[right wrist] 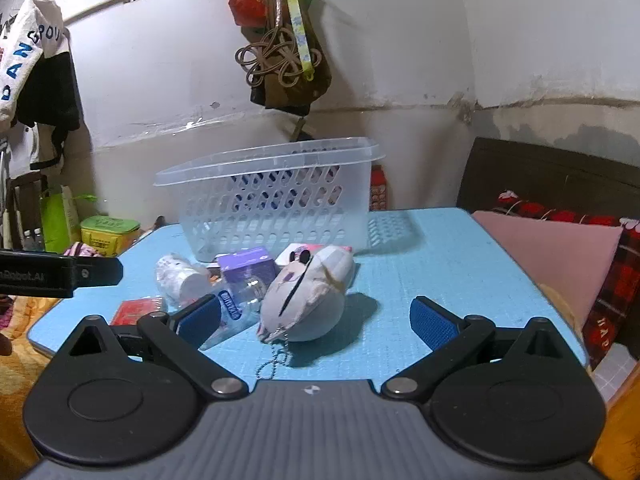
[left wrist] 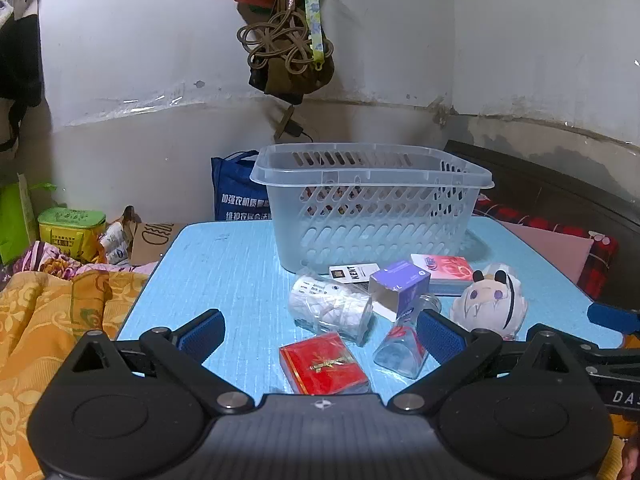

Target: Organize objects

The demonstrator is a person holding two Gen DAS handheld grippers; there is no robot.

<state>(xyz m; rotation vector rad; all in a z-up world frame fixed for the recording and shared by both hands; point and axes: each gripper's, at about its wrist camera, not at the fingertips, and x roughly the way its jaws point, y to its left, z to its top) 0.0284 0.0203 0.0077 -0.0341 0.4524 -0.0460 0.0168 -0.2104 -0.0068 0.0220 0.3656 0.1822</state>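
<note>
A clear plastic basket [left wrist: 372, 208] [right wrist: 272, 200] stands at the back of the blue table [left wrist: 224, 272] [right wrist: 440, 272]. In front of it lie a red box [left wrist: 324, 364], a clear tube of white pads [left wrist: 332, 308], a small glass bottle [left wrist: 400, 348], a purple box [left wrist: 400, 288], a KENT pack [left wrist: 354, 272], a pink box [left wrist: 444, 270] and a white plush toy [left wrist: 490, 300] [right wrist: 308, 296]. My left gripper [left wrist: 320, 338] is open just above the red box. My right gripper [right wrist: 316, 320] is open around the plush toy.
An orange blanket [left wrist: 44, 320] lies left of the table. A pink cushion [right wrist: 552, 256] and red bedding lie to the right. Bags hang on the wall [left wrist: 284, 40] behind. A green tin [left wrist: 72, 232] and blue bag [left wrist: 240, 196] sit behind the table.
</note>
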